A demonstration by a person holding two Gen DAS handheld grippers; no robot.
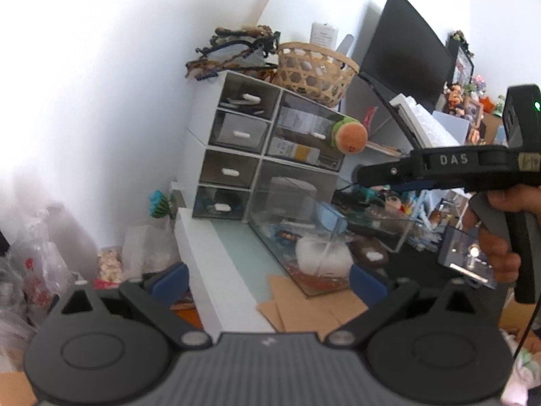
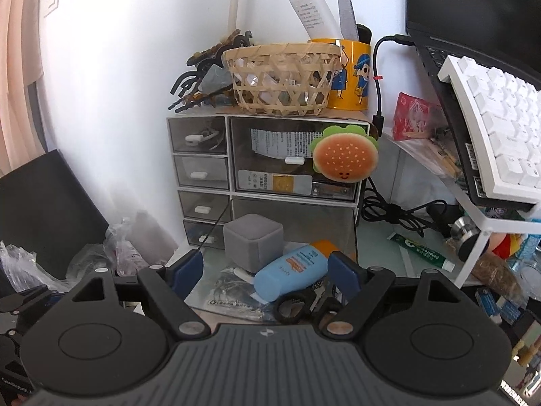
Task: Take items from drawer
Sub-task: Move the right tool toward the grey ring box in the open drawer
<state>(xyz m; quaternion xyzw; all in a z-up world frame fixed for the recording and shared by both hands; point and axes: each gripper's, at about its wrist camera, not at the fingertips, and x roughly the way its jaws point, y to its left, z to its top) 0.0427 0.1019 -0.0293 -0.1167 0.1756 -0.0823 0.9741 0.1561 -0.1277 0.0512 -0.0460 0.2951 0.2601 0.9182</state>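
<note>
By the white wall, at the back of our surface (image 2: 389, 233), the clear drawer (image 2: 216, 304) is pulled out, nothing removed yet. Our right tool (image 2: 267, 272) stands wide open around the blue tube (image 2: 290, 272), not pressing it. Our left tool (image 1: 268, 280) is open, empty. "DAS" is written on the right tool's side.

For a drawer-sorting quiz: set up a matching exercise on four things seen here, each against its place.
1 blue sunscreen bottle
2 woven basket
3 burger plush
4 grey box

A on top of the drawer unit
B hanging at the upper right drawer's front
C lying in the open drawer, between the right tongs' open fingers
D standing in the open drawer, behind the bottle

Pairs: 1-C, 2-A, 3-B, 4-D
</note>
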